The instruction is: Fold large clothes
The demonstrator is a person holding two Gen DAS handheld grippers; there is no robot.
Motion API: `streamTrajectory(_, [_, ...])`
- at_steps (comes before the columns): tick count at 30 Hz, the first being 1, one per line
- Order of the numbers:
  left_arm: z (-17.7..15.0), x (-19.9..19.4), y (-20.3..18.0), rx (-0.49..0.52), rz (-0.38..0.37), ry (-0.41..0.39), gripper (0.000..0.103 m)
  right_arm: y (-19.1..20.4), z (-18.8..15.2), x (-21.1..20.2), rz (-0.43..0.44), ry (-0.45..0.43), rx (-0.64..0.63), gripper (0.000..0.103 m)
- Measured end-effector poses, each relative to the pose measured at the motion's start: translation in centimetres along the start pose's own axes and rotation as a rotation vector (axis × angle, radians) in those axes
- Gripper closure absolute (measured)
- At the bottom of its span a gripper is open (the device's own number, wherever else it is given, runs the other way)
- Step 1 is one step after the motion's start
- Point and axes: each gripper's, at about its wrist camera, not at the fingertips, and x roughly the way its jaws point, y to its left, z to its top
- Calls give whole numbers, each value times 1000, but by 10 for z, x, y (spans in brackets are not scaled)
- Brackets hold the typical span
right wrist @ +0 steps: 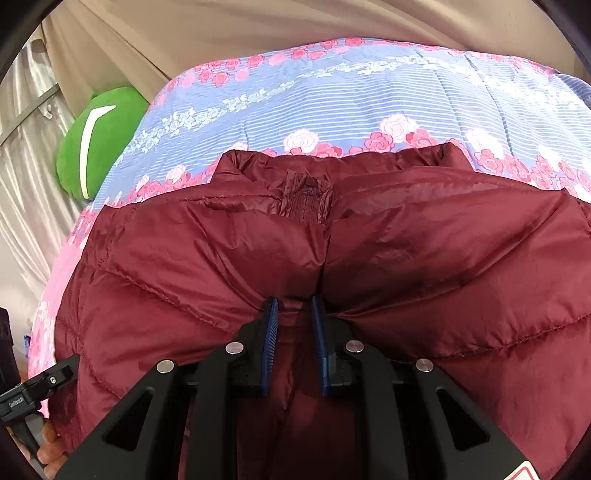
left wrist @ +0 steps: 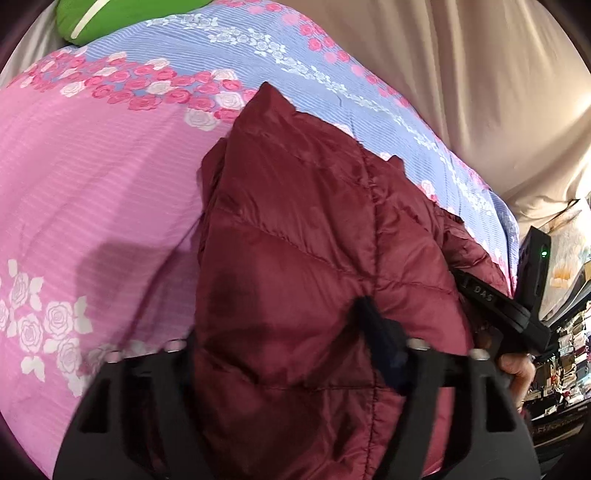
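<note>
The right tool [right wrist: 293, 314] pinches a fold of the maroon jacket [right wrist: 332, 258] near its centre seam. The left tool [left wrist: 280, 332] clamps the jacket's side, apparently to steady it. The jacket lies spread on the flowered bed [right wrist: 332, 92], collar away, ready for folding.

Jacket [right wrist: 332, 240] on quilt [right wrist: 332, 96]; cushion [right wrist: 99, 144] left of quilt; curtain [right wrist: 240, 29] behind.

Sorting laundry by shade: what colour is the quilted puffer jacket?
Dark maroon quilted puffer jacket, clearest in the right wrist view.
</note>
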Motion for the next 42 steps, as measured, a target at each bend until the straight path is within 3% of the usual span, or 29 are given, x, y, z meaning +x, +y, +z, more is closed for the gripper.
streamTrajectory(3, [4, -15, -13, 23, -28, -31, 88, -1, 1, 1, 7, -7, 4, 87])
streamTrajectory(6, [8, -42, -43, 72, -66, -102, 93, -1, 0, 0, 11, -12, 1, 87])
streamTrajectory(10, [9, -74, -89, 160, -122, -191, 94, -2, 2, 0, 23, -5, -2, 86])
streamTrajectory(15, [8, -82, -141, 232, -176, -226, 94, -2, 5, -6, 30, 24, 15, 86])
streamTrajectory(19, [5, -81, -161, 261, -181, -219, 94, -20, 1, -59, 97, -30, 89, 84])
streamTrajectory(24, [1, -84, -167, 261, -179, -225, 94, -27, -41, -125, 170, -44, 12, 77])
streamTrajectory(27, [-3, -84, -171, 262, -176, -231, 94, -18, -64, -117, 204, 12, -21, 84])
streamTrajectory(31, [-8, -88, -174, 262, -182, -234, 94, -4, -75, -73, 185, 92, -63, 91])
streamTrajectory(39, [-16, -77, -178, 256, -161, -211, 94, 20, -64, -41, 249, 109, -111, 99])
streamTrajectory(42, [-15, -77, -178, 257, -164, -210, 94, 14, -58, -57, 250, 99, -87, 98])
